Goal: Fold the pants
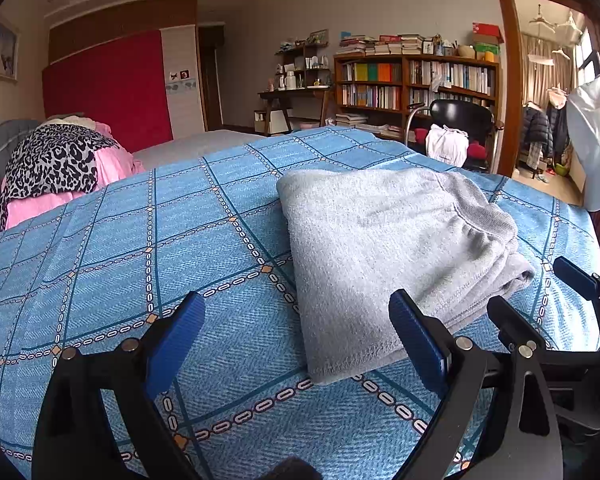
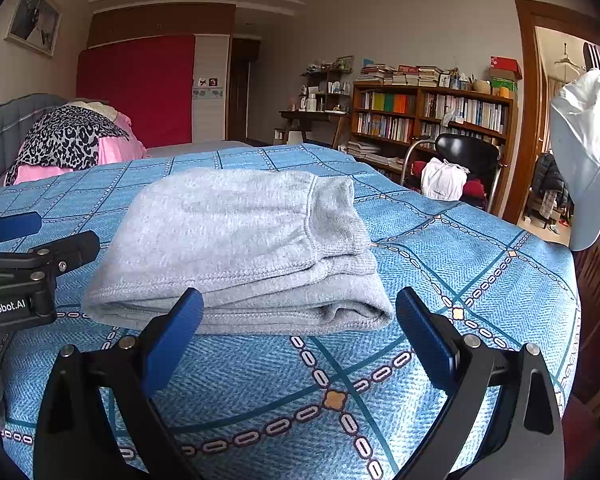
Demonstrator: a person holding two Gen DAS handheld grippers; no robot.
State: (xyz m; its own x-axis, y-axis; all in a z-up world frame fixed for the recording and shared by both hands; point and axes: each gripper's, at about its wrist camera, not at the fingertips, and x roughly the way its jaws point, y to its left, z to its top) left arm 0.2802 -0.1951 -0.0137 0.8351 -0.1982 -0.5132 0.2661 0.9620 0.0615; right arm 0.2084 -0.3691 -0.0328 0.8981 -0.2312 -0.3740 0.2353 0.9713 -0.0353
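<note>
Lying folded into a compact grey stack, the pants (image 1: 396,248) sit on the blue checked bedspread (image 1: 140,248) in the left wrist view, ahead and to the right of the left gripper (image 1: 296,320); its blue fingers (image 1: 180,332) stand spread wide with only bedspread between them, one pad just beside the stack's near hem, nothing grasped; the right gripper's fingers show at the right edge.

From the right wrist view the pants (image 2: 236,248) lie straight ahead, layers showing at the near edge and the waistband on top; the right gripper (image 2: 300,324) is released, fingers (image 2: 424,336) wide apart, empty, close to the stack; the left gripper (image 2: 24,252) shows at the left edge.

The fold looks finished; the likely risk is a finger catching the loose near hem on withdrawal, dragging the top layer askew; a push could also slide the stack toward the bed's right edge.
</note>
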